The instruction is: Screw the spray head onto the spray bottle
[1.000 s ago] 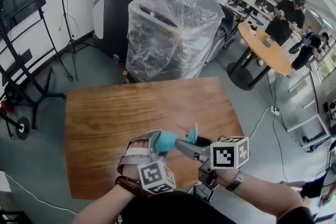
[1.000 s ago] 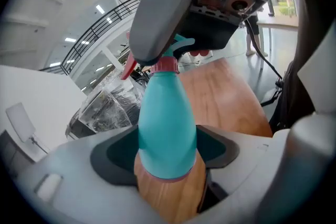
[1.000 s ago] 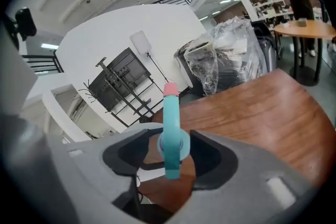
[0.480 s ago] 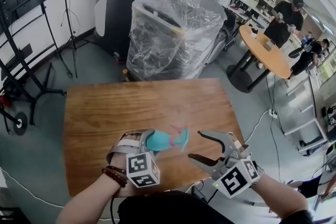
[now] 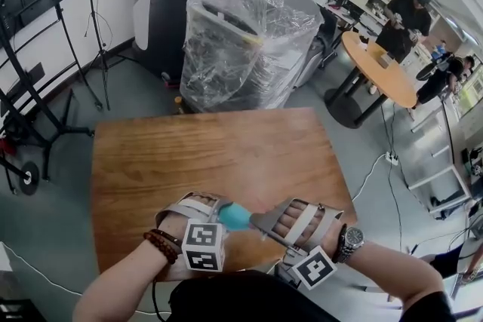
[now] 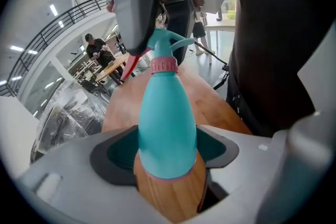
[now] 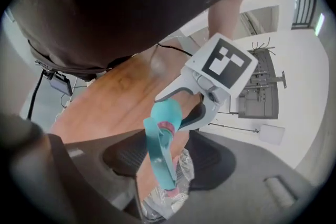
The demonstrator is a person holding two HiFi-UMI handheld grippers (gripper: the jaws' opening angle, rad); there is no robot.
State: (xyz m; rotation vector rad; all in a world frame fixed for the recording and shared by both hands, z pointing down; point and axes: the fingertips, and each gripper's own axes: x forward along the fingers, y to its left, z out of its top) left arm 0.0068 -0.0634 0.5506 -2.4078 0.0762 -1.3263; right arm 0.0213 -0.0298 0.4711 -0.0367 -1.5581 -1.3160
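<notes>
Teal plastic spray bottle (image 6: 167, 128) sits clamped by its body in the left claw (image 6: 167, 153). It is held low over the near edge of the brown wooden desk (image 5: 189, 154), neck aimed at the other hand, so the bottle cannot spin while its top is turned. The teal trigger spray head (image 7: 160, 149), its pink collar against the neck, stands between the jaws of the right claw (image 7: 168, 159). These have just been closing around it, though a gap shows beside it. A grip for twisting the head looks to be the aim.
</notes>
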